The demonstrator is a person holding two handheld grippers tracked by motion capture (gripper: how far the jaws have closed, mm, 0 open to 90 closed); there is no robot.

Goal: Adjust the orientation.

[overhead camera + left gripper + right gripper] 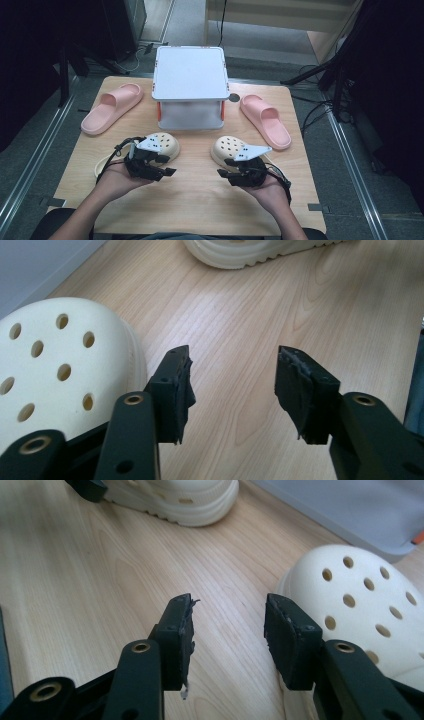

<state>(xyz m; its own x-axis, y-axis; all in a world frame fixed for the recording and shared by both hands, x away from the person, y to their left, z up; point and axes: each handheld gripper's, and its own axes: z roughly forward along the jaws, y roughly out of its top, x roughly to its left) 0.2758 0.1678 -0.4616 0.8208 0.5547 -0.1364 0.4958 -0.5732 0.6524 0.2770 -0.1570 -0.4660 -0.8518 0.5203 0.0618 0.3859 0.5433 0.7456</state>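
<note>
Two cream clogs sit on the tabletop [200, 200] in front of the grey stand [190, 75]: the left clog [162, 144] just beside the left hand-held gripper [167, 165], the right clog [227, 149] just beside the right hand-held gripper [225, 173]. Both grippers stand wide, with only bare wood between the jaws. To grasp well, each should probably turn toward its clog and close on the rim or heel strap, not the smooth holed toe cap. Pink slides [112, 106] lie well apart at either side.

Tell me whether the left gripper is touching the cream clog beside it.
Cannot tell. In the left gripper view the left gripper stands open over bare wood, with the cream clog close against one jaw's outer side.
</note>
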